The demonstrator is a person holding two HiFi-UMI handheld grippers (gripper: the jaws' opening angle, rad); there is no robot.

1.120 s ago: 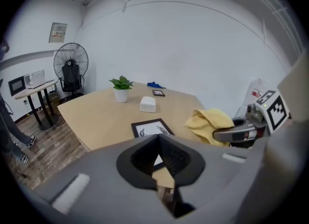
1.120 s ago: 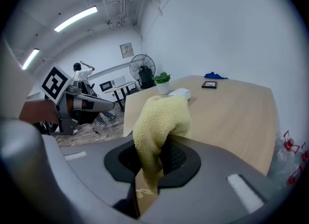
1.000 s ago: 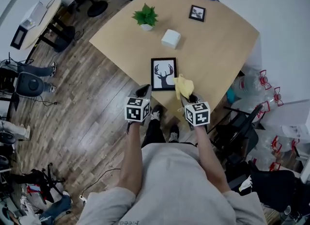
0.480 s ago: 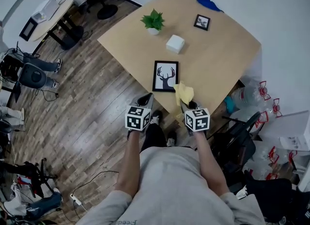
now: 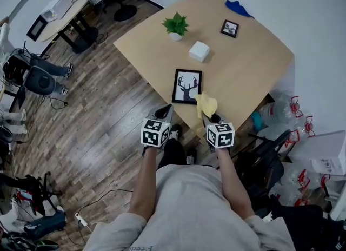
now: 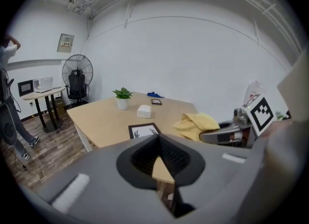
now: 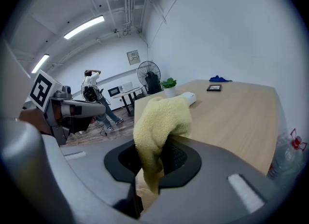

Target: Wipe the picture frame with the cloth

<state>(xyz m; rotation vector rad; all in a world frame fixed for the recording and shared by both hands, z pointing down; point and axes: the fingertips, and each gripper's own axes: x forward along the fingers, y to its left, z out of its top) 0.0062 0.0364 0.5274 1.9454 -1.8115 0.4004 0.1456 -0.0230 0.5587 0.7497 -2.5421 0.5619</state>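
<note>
Pre-wipe: right tool clamped on cloth, left tool closed, empty (both low-centre). Next: bring cloth onto frame.

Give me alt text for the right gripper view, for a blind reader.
The right gripper is shut on a yellow cloth that bunches up above its jaws. Beyond lies a light wooden table with a potted plant at its far end; the left gripper shows at left.
</note>
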